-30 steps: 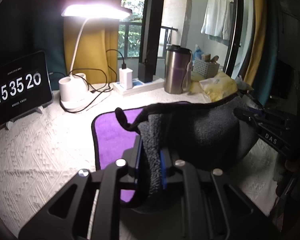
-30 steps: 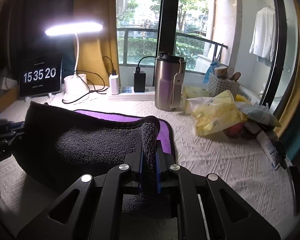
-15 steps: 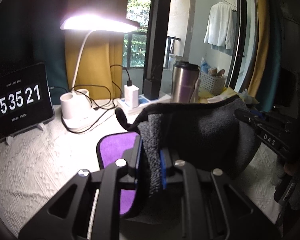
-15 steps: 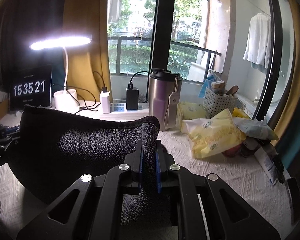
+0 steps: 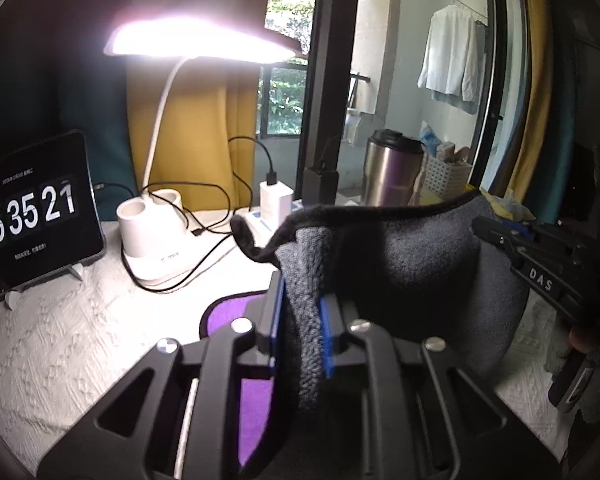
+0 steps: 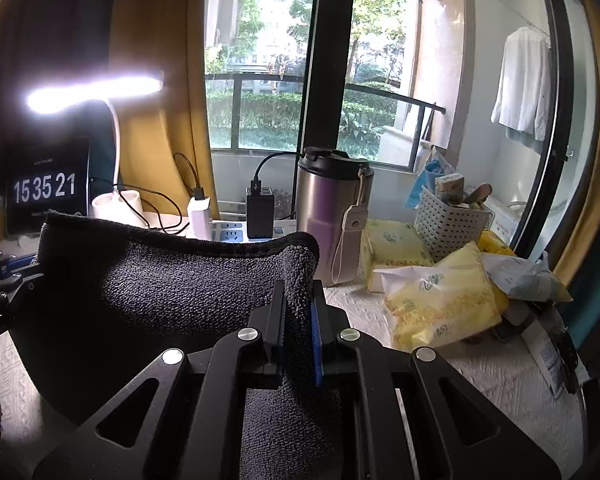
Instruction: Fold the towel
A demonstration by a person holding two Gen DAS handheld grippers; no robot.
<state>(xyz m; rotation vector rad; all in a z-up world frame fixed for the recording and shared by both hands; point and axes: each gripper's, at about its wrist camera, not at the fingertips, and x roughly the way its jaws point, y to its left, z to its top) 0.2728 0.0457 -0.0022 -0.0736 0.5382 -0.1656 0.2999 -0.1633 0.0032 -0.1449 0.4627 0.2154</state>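
The towel (image 5: 412, 264) is dark grey on one side and purple on the other, with a black hem. My left gripper (image 5: 300, 308) is shut on one corner of its edge. My right gripper (image 6: 298, 312) is shut on the other corner, and the towel (image 6: 160, 288) hangs stretched between them above the table. Its purple side (image 5: 228, 316) shows low in the left wrist view, near the tablecloth. The right gripper (image 5: 540, 276) shows at the right of the left wrist view. The left gripper (image 6: 0, 280) shows at the left edge of the right wrist view.
A white textured tablecloth (image 5: 60, 344) covers the table. At the back stand a clock tablet (image 5: 32, 216), a lit desk lamp (image 5: 156, 232), a power strip with chargers (image 6: 236, 232), a steel tumbler (image 6: 332, 220), a white basket (image 6: 448, 224) and yellow tissue packs (image 6: 440, 300).
Both grippers have lifted the towel's held edge up and toward the back of the table. Less of the purple side shows on the tablecloth.
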